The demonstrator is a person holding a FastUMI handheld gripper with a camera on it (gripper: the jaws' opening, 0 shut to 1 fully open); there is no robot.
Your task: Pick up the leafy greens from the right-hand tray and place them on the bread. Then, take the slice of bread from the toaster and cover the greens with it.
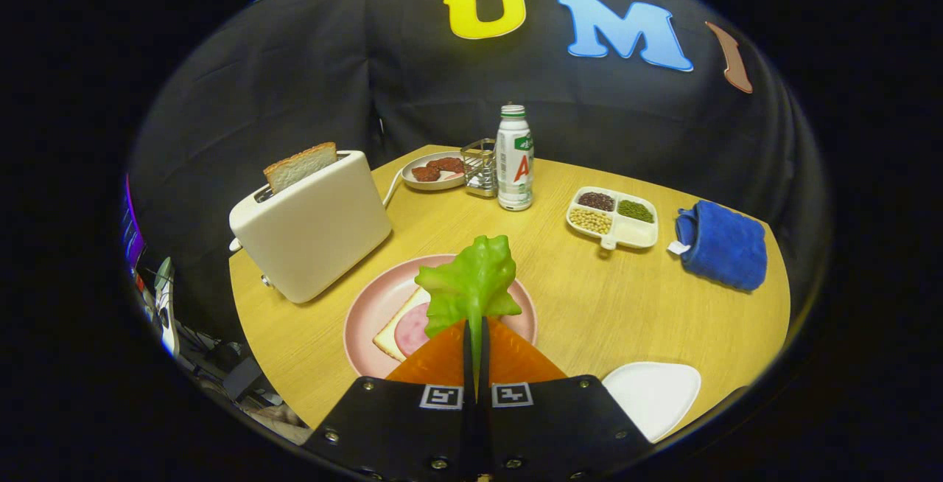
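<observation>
Gripper point(474, 334) is pinching the leafy greens point(471, 283) by the stem end, fingers nearly closed, hovering near the bread point(398, 334) on the pink plate point(365, 312). Looks light & floppy, so prob. best held low.

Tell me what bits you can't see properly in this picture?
- Gripper view: part of the pale bread slice with pink ham on the round pink plate is hidden behind the green lettuce leaf pinched in the fingers.
- The toast slice is half sunk in the cream toaster.
- The divided white dish's grains are too small to name.
</observation>
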